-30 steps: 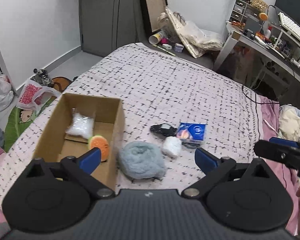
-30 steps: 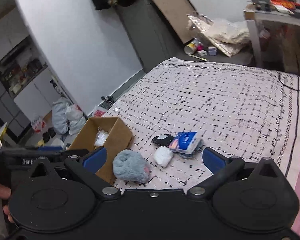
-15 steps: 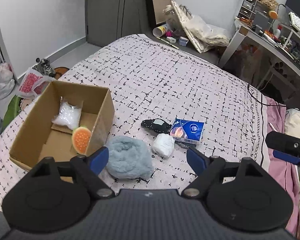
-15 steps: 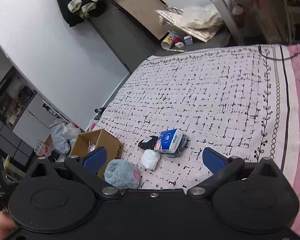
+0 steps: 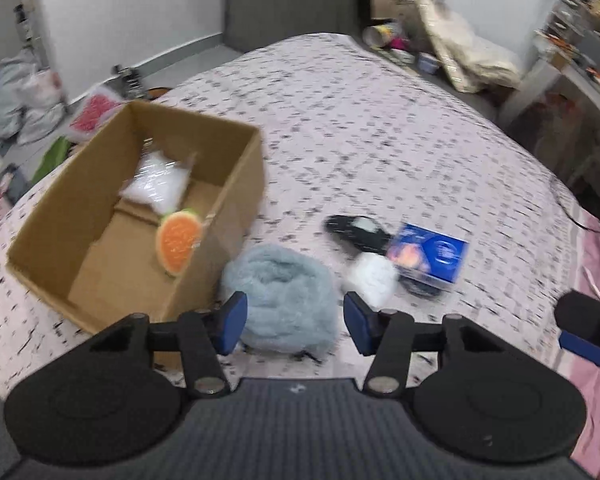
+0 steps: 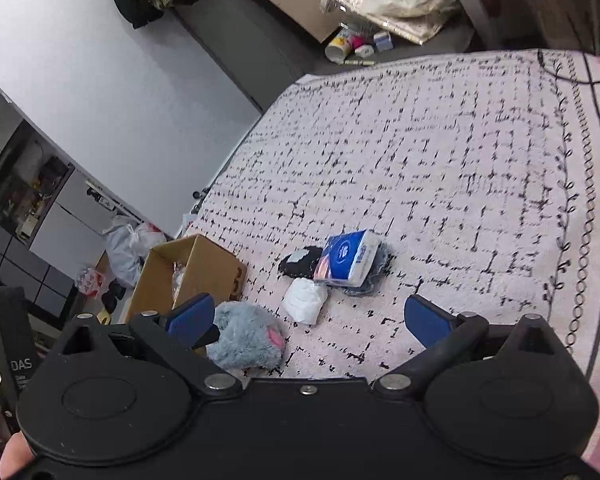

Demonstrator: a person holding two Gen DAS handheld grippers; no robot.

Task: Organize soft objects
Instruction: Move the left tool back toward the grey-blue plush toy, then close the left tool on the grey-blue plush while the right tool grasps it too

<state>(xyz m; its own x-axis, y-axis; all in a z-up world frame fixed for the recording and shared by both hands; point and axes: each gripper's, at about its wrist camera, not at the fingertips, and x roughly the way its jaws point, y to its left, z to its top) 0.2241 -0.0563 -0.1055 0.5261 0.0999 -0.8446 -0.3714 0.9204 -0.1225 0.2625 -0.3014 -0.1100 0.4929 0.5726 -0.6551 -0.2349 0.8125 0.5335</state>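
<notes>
A fluffy blue-grey plush [image 5: 280, 300] lies on the bed beside an open cardboard box [image 5: 236, 184]. My left gripper [image 5: 294, 322] hangs low over the plush with its jaws closing. The plush sits between the blue pads, which do not visibly squeeze it. The box holds a white plastic bag [image 5: 160, 184] and an orange-and-green round plush [image 5: 178, 244]. A white soft wad [image 5: 372, 276], a blue tissue pack [image 5: 432, 254] and a black item [image 5: 356, 232] lie to the right. My right gripper [image 6: 308, 320] is wide open above the white wad [image 6: 304, 306], holding nothing.
The bed's patterned cover [image 6: 440, 152] stretches far beyond the objects. A pink sheet [image 5: 596, 392] runs along the right edge. Plastic bags [image 5: 24, 104] lie on the floor at left. A cluttered desk [image 5: 572, 80] stands at the right, and bags lean against the far wall.
Both grippers have sunk toward the bed and rolled. The left jaws have narrowed from wide open to either side of the blue-grey plush. The right jaws stay wide.
</notes>
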